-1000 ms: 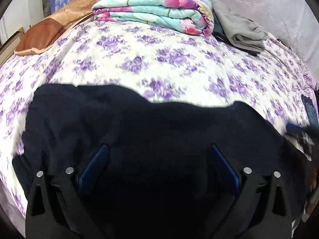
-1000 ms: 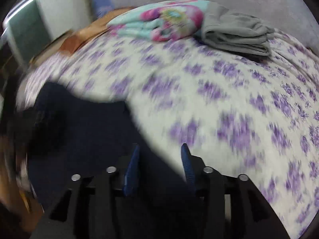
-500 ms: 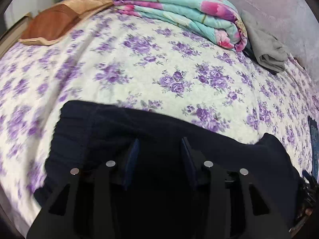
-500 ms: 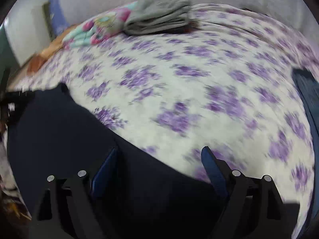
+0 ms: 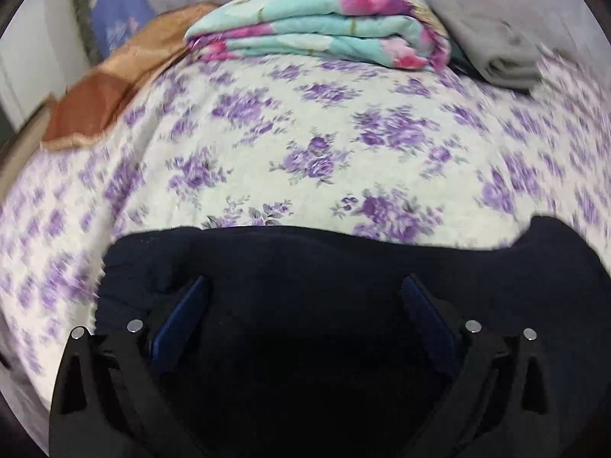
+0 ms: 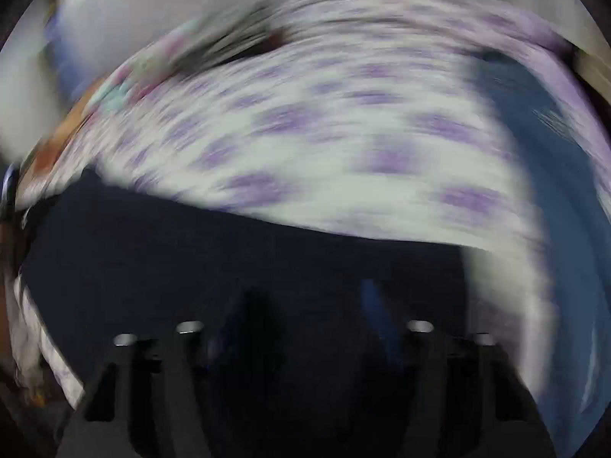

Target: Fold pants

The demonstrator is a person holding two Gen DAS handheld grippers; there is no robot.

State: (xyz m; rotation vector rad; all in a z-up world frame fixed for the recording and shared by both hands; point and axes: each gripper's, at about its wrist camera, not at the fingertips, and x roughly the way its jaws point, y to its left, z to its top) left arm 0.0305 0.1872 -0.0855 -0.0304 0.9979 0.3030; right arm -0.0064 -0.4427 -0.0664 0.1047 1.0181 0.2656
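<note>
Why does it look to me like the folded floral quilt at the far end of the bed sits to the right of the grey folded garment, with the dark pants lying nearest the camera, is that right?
Not quite. In the left wrist view the folded floral quilt sits to the left of the grey folded garment, not to its right. The rest holds: both lie at the far end of the bed, and the dark pants lie nearest the camera.

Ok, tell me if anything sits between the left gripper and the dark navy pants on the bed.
Nothing visible does. The left gripper hangs directly over the dark navy pants, its jaws having just opened wide, with only pants fabric showing between them. The folded floral blanket and folded grey garment lie at the far end of the purple-flowered bedsheet.
</note>
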